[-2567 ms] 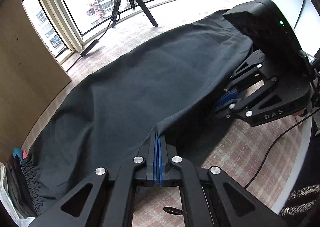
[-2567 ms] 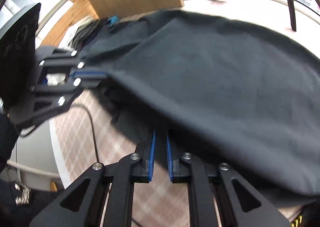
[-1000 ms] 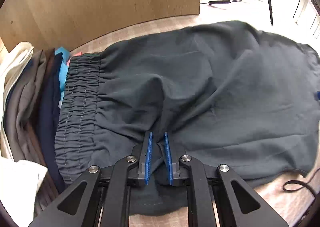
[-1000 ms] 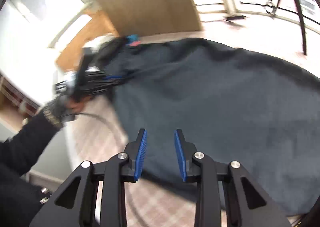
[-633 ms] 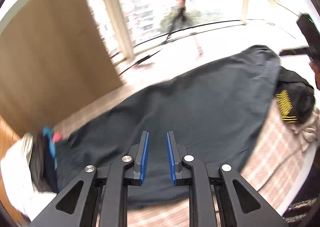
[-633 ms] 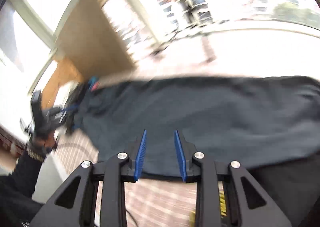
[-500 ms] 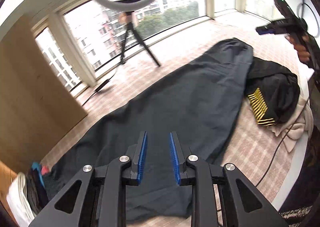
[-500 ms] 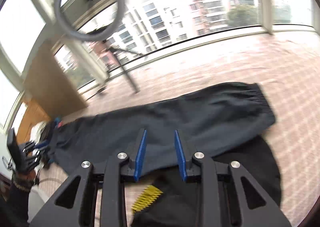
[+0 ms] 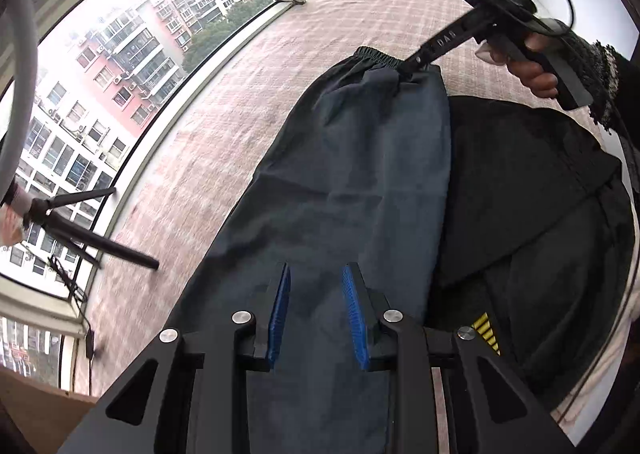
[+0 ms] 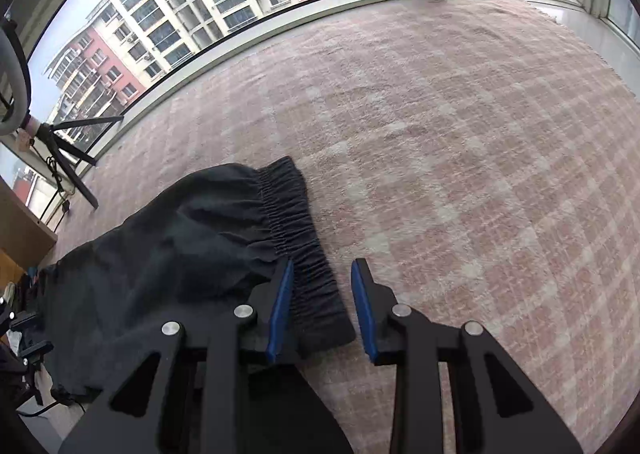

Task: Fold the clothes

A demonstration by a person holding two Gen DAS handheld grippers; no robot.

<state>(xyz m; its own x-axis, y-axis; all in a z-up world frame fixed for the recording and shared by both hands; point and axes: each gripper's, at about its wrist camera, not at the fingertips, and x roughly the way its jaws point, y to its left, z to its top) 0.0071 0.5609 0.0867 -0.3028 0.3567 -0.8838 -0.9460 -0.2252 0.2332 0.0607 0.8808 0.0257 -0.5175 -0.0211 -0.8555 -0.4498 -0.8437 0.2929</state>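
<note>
Dark grey trousers (image 9: 352,189) lie stretched out on the pink checked carpet (image 10: 460,157). In the left wrist view my left gripper (image 9: 316,310) hovers over the middle of the leg, its jaws opening with nothing between the blue pads. At the far end a hand holds my right gripper (image 9: 404,67), tip down at the elastic cuff (image 9: 376,55). In the right wrist view that cuff (image 10: 300,238) lies between the fingers of my right gripper (image 10: 322,306). Its jaws are opening and the pads do not press on the cloth.
A black garment with yellow print (image 9: 540,213) lies beside the trousers, partly under them. A tripod (image 9: 80,238) with a ring light (image 9: 16,93) stands by the window. A wooden panel (image 9: 40,406) is at the lower left. Open carpet stretches beyond the cuff.
My left gripper let go of the cloth near the waistband, opened and swung along the trousers toward the leg end. My right gripper swept to the cuff, which now lies between its fingers.
</note>
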